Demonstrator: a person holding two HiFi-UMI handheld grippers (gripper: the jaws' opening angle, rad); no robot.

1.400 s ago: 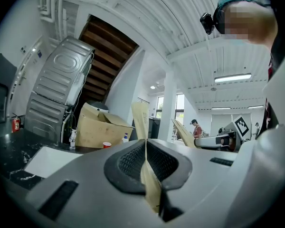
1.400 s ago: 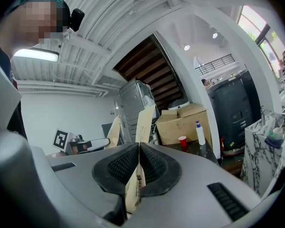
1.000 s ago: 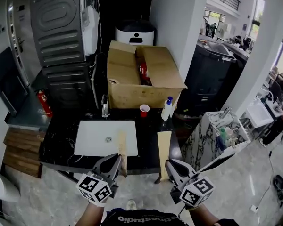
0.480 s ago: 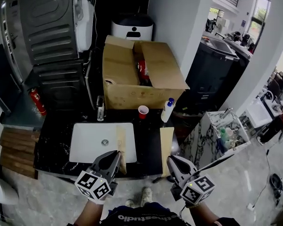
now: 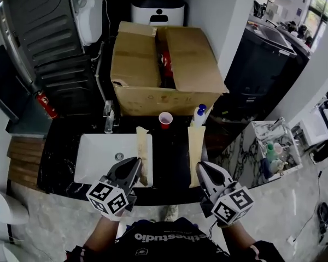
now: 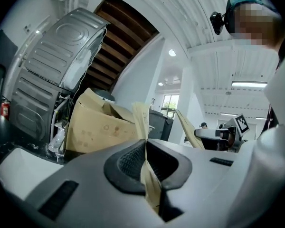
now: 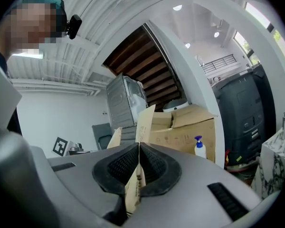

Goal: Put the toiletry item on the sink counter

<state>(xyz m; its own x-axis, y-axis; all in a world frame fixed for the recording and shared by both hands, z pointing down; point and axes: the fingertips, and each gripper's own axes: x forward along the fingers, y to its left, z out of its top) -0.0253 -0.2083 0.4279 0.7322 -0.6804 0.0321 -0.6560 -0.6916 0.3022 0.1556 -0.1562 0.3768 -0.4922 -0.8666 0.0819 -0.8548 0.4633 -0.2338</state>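
Two flat tan paper packets are the toiletry items. My left gripper (image 5: 132,166) is shut on one packet (image 5: 144,154), which sticks forward over the right edge of the white sink (image 5: 101,157). In the left gripper view that packet (image 6: 141,120) stands pinched between the jaws of the left gripper (image 6: 145,150). My right gripper (image 5: 203,168) is shut on the other packet (image 5: 195,153), held over the black counter (image 5: 169,157) near its right end. The right gripper view shows this packet (image 7: 145,122) clamped in the right gripper (image 7: 138,156).
A large open cardboard box (image 5: 164,70) fills the counter's back. In front of it stand a red cup (image 5: 165,119), a white bottle with a blue cap (image 5: 197,115) and the faucet (image 5: 109,119). A marble-patterned rack (image 5: 273,152) stands at the right, a grey machine (image 5: 38,31) at the back left.
The counter has come closer in view. Both grippers, still shut on their packets, now reach over its front edge.
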